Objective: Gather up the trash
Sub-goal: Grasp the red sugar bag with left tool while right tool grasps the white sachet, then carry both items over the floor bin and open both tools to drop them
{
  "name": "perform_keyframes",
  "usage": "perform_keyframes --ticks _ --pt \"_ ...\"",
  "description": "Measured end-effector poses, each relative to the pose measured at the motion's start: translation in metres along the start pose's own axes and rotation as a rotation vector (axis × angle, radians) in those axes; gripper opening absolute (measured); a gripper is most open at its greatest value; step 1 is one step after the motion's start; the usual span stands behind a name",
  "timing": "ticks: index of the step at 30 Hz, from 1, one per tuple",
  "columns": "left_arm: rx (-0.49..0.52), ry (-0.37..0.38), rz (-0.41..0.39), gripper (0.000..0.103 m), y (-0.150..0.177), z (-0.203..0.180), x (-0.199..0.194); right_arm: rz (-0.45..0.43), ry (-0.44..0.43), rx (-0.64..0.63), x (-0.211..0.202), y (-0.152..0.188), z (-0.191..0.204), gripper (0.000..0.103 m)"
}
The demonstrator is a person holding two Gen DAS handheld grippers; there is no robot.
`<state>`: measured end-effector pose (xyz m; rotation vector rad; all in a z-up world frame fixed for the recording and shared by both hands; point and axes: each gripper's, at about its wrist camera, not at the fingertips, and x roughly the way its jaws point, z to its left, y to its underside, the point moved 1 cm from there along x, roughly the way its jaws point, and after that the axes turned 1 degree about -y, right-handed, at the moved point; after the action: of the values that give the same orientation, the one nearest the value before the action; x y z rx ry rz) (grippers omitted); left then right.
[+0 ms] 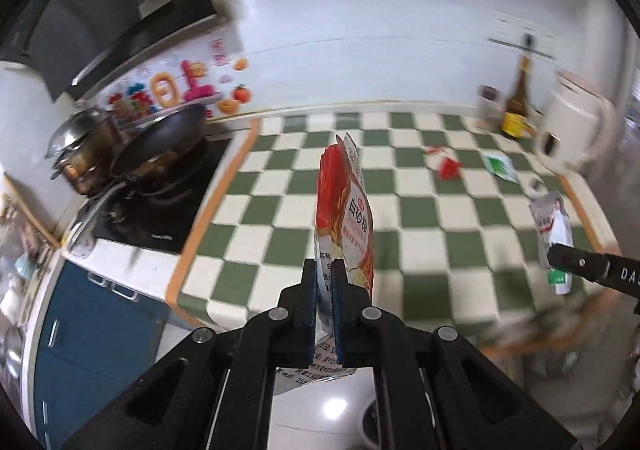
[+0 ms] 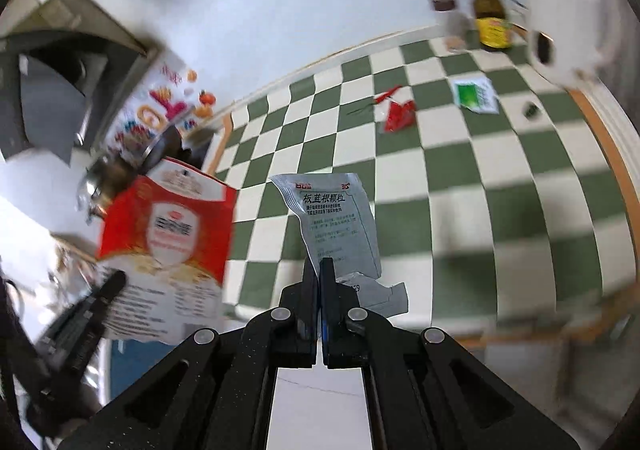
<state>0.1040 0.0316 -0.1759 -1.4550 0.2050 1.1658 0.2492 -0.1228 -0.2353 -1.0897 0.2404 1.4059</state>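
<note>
My left gripper (image 1: 324,270) is shut on a red and white sugar bag (image 1: 346,209), held upright above the front edge of the checkered counter (image 1: 280,209). The bag also shows in the right wrist view (image 2: 168,238). My right gripper (image 2: 320,270) is shut on a silver medicine sachet (image 2: 336,226), which also shows at the right of the left wrist view (image 1: 554,226). On the counter lie a red wrapper (image 2: 398,113), a red chili (image 2: 384,95), a green and white packet (image 2: 476,93) and a small dark scrap (image 2: 532,109).
A stove with a black wok (image 1: 160,145) and a steel pot (image 1: 80,137) stands at the left. A dark sauce bottle (image 1: 518,105), a jar (image 1: 488,101) and a white appliance (image 1: 572,129) stand at the back right. Blue cabinets (image 1: 92,330) lie below.
</note>
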Motion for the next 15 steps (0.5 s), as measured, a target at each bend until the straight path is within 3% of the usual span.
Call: perform_keyframes --ticks 4,8,15 --pt "0.039 0.106 0.06 0.004 0.043 -0.007 -0.017 -0.004 0.012 0.063 -0.034 0.061 -0.005 0.001" --pt "0.08 0.175 0.179 0.004 0.095 -0.02 -0.012 0.062 0.053 0.117 -0.043 0.127 -0.021 0.001" --pt "0.074 0.271 0.495 0.004 0.201 -0.056 0.068 0.252 0.15 0.212 -0.009 0.231 -0.086 0.001"
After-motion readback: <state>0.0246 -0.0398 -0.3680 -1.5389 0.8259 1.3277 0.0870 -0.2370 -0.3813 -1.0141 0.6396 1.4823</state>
